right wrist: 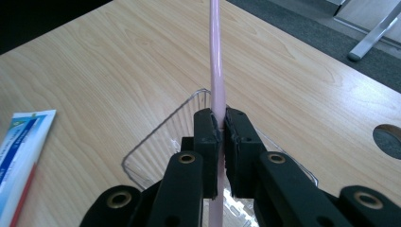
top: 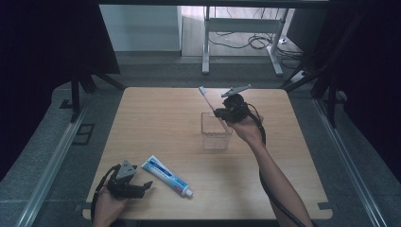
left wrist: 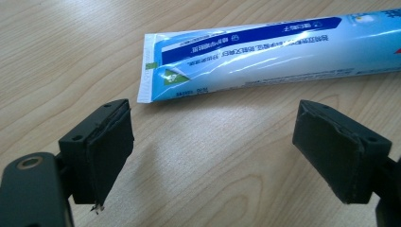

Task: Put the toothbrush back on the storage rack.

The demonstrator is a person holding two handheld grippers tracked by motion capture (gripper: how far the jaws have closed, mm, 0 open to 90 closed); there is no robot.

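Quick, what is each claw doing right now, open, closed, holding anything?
Left claw: open, holding nothing, resting near the end of the toothpaste tube.
Right claw: closed on the pink toothbrush, above the clear container.

My left tongs (top: 142, 185) and right tongs (top: 218, 112) are matte black with brass-ringed screw holes, grey triangular top plates, black trailing cables, forearms unsleeved.

From my station I count 1 pink toothbrush (top: 207, 97), at the far right of the table (top: 156, 118). There is 1 clear plastic container (top: 215, 135) just near of it, and 1 blue-and-white toothpaste tube (top: 166, 175) at the near left. I count 2 grippers: 1 left gripper (top: 141, 187), 1 right gripper (top: 218, 112).
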